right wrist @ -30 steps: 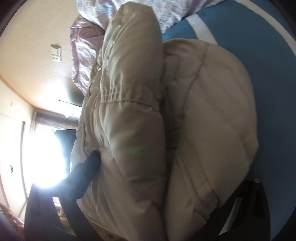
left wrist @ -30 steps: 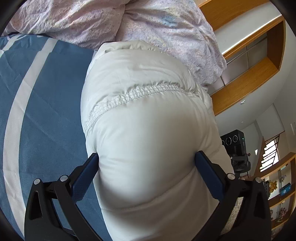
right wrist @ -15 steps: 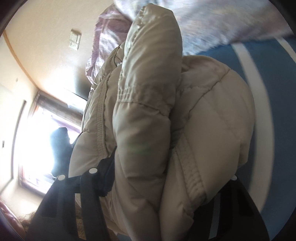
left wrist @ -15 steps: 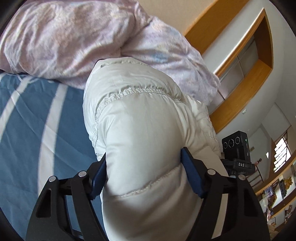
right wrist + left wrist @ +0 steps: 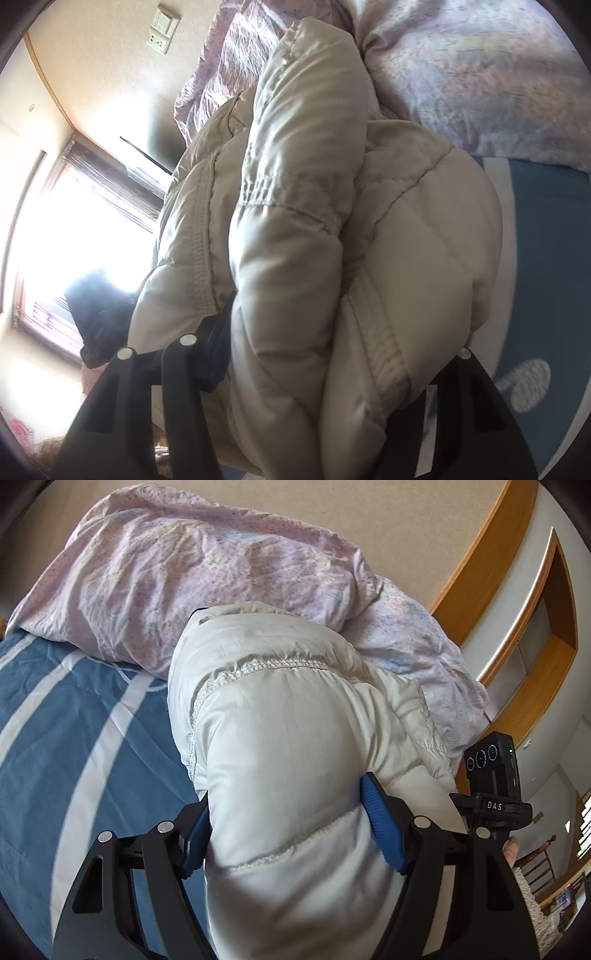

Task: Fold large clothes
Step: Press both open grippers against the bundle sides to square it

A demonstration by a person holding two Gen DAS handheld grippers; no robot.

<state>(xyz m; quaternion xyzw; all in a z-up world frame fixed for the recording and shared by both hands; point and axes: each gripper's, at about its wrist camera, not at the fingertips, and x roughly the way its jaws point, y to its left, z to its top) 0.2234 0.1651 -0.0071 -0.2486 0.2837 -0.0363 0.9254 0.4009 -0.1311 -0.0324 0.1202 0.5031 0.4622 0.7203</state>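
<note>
A puffy white quilted jacket (image 5: 288, 731) is bundled and held up over the bed. My left gripper (image 5: 288, 830) is shut on a thick fold of it, blue pads (image 5: 380, 830) pressed into both sides. In the right wrist view the same jacket (image 5: 314, 229) fills the frame. My right gripper (image 5: 332, 354) is shut on a thick bunch of it, and its right finger is mostly hidden by fabric. The right gripper's camera mount (image 5: 495, 775) shows just right of the jacket in the left wrist view.
A blue bedsheet with white stripes (image 5: 74, 746) lies below. A crumpled pink floral duvet (image 5: 207, 565) is heaped at the back against the wall. Wooden shelving (image 5: 539, 635) stands at the right. A bright window (image 5: 66, 229) and a wall socket (image 5: 162, 26) are on the left.
Both grippers have lifted and tilted up with the jacket, so more duvet and wall show. The jaws have squeezed closer on the padding.
</note>
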